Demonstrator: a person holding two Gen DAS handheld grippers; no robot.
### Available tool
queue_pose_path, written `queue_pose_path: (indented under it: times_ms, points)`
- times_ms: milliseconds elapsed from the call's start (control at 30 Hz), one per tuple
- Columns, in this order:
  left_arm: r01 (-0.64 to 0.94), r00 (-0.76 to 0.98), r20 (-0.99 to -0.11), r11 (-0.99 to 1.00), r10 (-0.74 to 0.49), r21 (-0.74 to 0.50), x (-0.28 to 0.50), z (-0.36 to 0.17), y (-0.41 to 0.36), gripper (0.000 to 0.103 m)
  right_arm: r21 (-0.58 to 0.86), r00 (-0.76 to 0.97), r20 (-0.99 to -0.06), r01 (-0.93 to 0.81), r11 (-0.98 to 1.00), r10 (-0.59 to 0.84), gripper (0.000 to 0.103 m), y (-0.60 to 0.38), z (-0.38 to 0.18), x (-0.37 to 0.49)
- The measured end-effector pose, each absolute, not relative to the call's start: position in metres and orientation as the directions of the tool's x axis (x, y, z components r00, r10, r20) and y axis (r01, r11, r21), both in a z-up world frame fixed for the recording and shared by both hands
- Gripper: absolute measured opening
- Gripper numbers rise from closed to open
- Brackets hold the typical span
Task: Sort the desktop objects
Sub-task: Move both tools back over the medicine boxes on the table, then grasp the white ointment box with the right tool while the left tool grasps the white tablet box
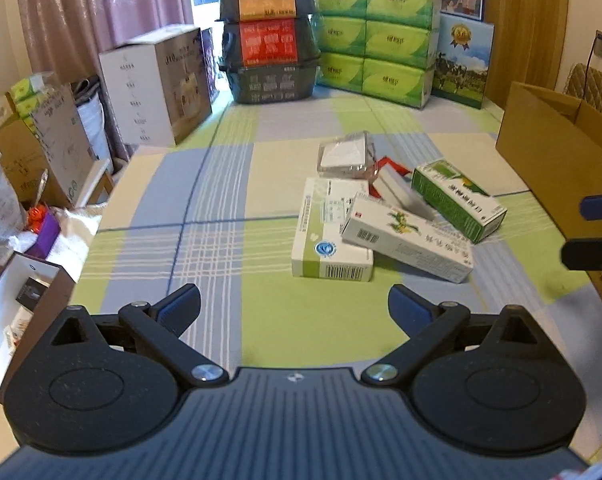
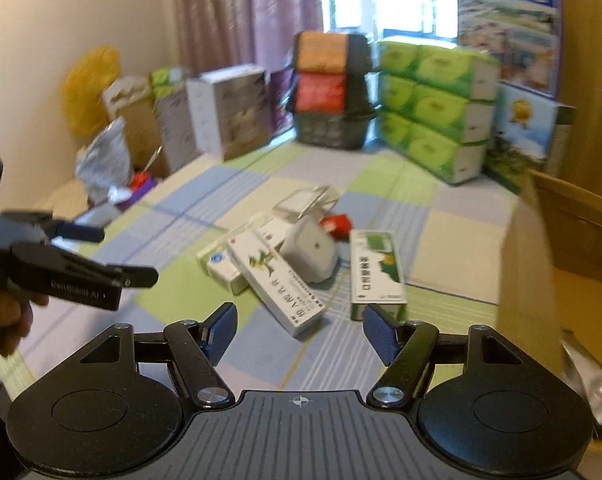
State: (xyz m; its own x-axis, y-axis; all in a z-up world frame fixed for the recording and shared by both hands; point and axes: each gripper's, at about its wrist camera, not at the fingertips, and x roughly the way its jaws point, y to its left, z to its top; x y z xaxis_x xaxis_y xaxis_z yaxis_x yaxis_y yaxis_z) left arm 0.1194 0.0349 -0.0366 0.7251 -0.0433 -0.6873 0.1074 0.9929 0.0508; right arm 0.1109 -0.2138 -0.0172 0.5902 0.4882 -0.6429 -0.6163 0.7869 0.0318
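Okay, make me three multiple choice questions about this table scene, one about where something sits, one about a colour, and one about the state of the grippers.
1. Where is the open cardboard box?
A. At the table's right edge
B. On the pile
C. Under the table

2. What colour are the stacked tissue packs at the back?
A. Red
B. Green
C. Black

3. How are the left gripper and right gripper?
A. Both shut on boxes
B. One holds a box
C. Both open, empty

Answers: 1 A, it stands right of the pile of small boxes. 2 B, the wrappers are green. 3 C, the jaws stand apart with only tablecloth between.
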Motion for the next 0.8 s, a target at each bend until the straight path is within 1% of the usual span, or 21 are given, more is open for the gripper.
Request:
queue_pose_path:
  times_ms: [133, 333, 567, 800]
  points:
    - [0.124, 0.711, -0.7, 0.991, -0.059, 0.043, 0.133, -0.046, 0.035, 0.098, -0.011, 0.56, -0.675, -0.659, 0.752, 0.48, 0.067, -0.197, -0.039, 0.13]
    - [0.206, 0.728, -0.683, 0.971, -0.066, 0.125, 0.158, -0.051, 0.023, 0.098, -0.052, 0.531, -0.695, -0.709, 0.703, 0.485, 0.067, -0.18, -0.062, 0.153]
    - [0.221, 0.712, -0.696, 0.97, -0.087, 0.105, 0.18, -0.059, 0.027, 0.098, -0.078, 0.485, -0.734, -0.756, 0.65, 0.475, 0.067, -0.168, -0.085, 0.18]
    - [0.216, 0.696, -0.713, 0.972, -0.083, 0.097, 0.189, -0.067, 0.032, 0.098, -0.068, 0.445, -0.742, -0.794, 0.604, 0.502, 0.067, -0.153, -0.095, 0.196]
